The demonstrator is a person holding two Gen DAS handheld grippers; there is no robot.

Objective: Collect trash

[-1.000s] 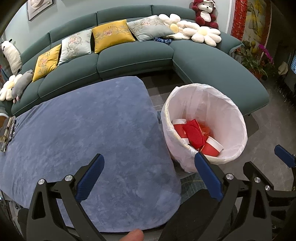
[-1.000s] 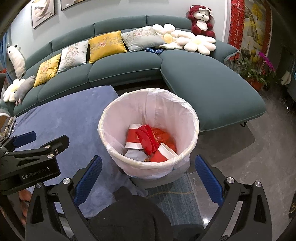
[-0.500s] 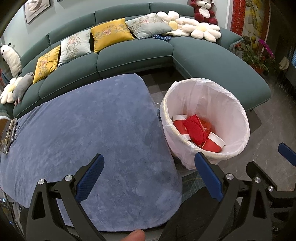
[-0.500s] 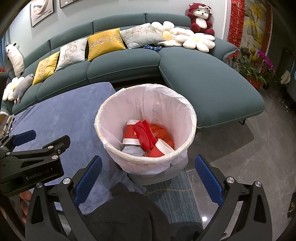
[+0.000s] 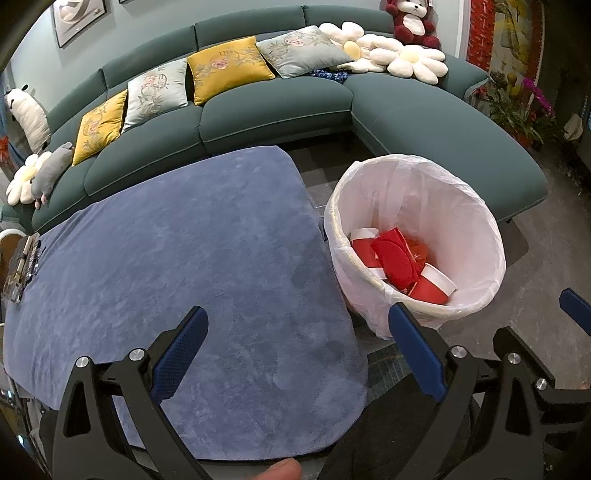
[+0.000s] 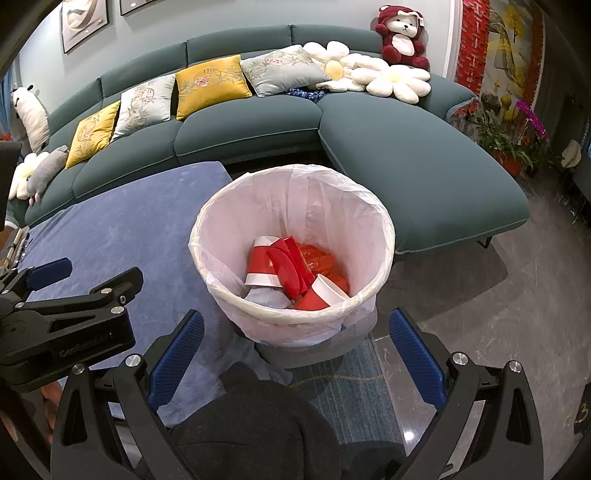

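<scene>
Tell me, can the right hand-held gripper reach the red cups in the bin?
Probably yes. The right hand-held gripper is open and empty, the bin has no lid, and the red cups lie uncovered, though deep down.

A home living room: a curved green sofa (image 6: 258, 122) with cushions (image 6: 210, 85) (plush toys too), framed pictures (image 6: 85, 22), possibly potted orchids (image 6: 528, 122).

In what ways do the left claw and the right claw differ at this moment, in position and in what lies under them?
The left claw hangs over the blue cloth on the table, while the right claw hangs in front of the trash bin, near its close rim. The bin sits off to the right of the left claw, but straight ahead of the right claw. Both claws are wide open and empty.
</scene>
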